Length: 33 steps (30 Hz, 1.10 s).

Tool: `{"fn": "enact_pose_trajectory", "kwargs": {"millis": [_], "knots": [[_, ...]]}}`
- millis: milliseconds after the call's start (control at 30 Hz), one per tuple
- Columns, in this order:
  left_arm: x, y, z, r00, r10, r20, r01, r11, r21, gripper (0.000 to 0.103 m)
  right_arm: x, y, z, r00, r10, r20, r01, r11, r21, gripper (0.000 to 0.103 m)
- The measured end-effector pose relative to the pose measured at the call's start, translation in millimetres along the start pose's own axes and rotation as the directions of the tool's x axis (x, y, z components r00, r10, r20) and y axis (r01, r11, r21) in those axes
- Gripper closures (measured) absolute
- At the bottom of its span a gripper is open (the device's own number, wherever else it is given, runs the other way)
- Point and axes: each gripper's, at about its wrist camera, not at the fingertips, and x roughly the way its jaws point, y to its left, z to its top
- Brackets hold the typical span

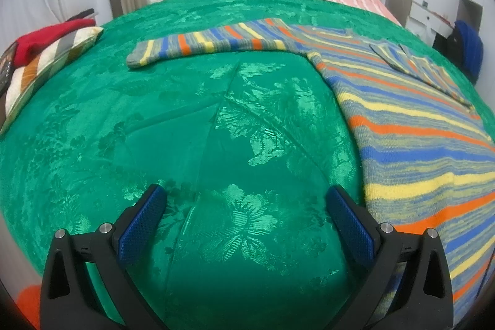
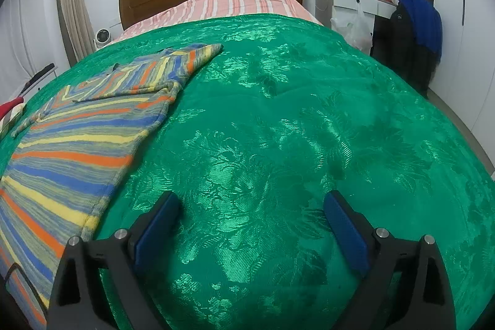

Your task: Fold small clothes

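Both claws, left (image 1: 246, 200) and right (image 2: 252, 206), gape above green bedspread (image 1: 154, 129).

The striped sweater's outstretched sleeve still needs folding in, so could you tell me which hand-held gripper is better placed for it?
Probably the left hand-held gripper: open and empty, with the outstretched sleeve straight ahead. The right hand-held gripper, also open, sits off the striped sweater's opposite side.

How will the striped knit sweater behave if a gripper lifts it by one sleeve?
Probably floppy: the striped sweater lies flat, following the green bedspread. One sleeve stretches sideways, the other is folded over the body, so lifting should drag the rest unevenly. The thick knit likely grips rather than slips.
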Motion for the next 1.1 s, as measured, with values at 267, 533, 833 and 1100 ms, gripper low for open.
{"fn": "enact_pose_trajectory", "kwargs": {"millis": [267,533,833,1100], "knots": [[-1.7,-2.8,-1.2,1.000,0.022,0.010,-0.022,1.000,-0.007,0.000,1.5,0.4,-1.2,1.000,0.004,-0.004,-0.004,1.000,0.006,0.008],[-2.4,-1.2,-2.1,1.000,-0.007,0.000,0.007,1.000,0.022,0.000,1.8,0.4,-1.6,1.000,0.002,-0.004,-0.002,1.000,0.006,0.008],[-2.0,-1.6,-2.7,1.000,-0.008,-0.003,0.008,0.999,0.031,0.000,2.7,-0.5,-1.7,1.000,-0.001,-0.004,0.001,1.000,0.005,0.008],[-3.9,-1.2,-3.2,1.000,-0.017,-0.009,0.017,0.999,0.033,0.000,2.1,-0.7,-2.4,1.000,-0.005,-0.003,0.005,1.000,0.005,0.008]]}}
